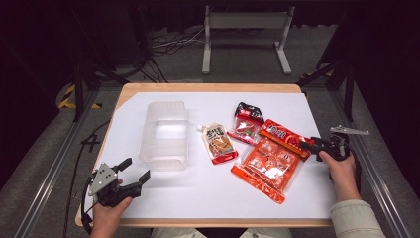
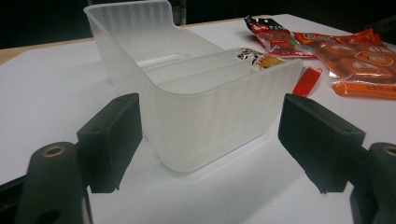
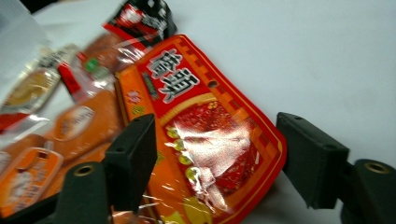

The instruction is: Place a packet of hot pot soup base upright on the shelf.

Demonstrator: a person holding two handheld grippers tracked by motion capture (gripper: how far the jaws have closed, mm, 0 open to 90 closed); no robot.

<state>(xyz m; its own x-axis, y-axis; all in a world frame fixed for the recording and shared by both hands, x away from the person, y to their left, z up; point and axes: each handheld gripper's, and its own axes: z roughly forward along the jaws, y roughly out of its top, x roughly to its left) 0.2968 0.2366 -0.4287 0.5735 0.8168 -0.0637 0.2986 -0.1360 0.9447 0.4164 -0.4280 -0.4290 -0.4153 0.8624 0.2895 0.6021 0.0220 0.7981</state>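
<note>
On the table (image 1: 148, 89) we list a white sheet (image 1: 307, 198) covering most of the wooden top, and on it these items.

Item one: a clear ribbed plastic bin (image 1: 164, 135), standing upright left of centre and open at the top. In the left gripper view the bin (image 2: 187, 93) sits straight ahead of the jaws, its near end between them but apart from both.

Item two: a spouted sauce pouch (image 1: 218, 143), lying flat just right of the bin.

Item three: a small black-and-red snack bag (image 1: 247, 124), beyond and right of the pouch.

Item four: a long red snack packet (image 1: 285, 138), lying at a slant and resting partly on item five.

Item five: a large orange multipack (image 1: 267, 169), the nearest to us of the group.

We hold the left gripper (image 1: 134, 172) at the near left corner, its jaws spread wide and holding nothing. We hold the right gripper (image 1: 308, 145) at the right edge, at the end of the red packet. In the right gripper view its jaws stand apart on either side of the red packet (image 3: 205, 130), not closed on it.
</note>
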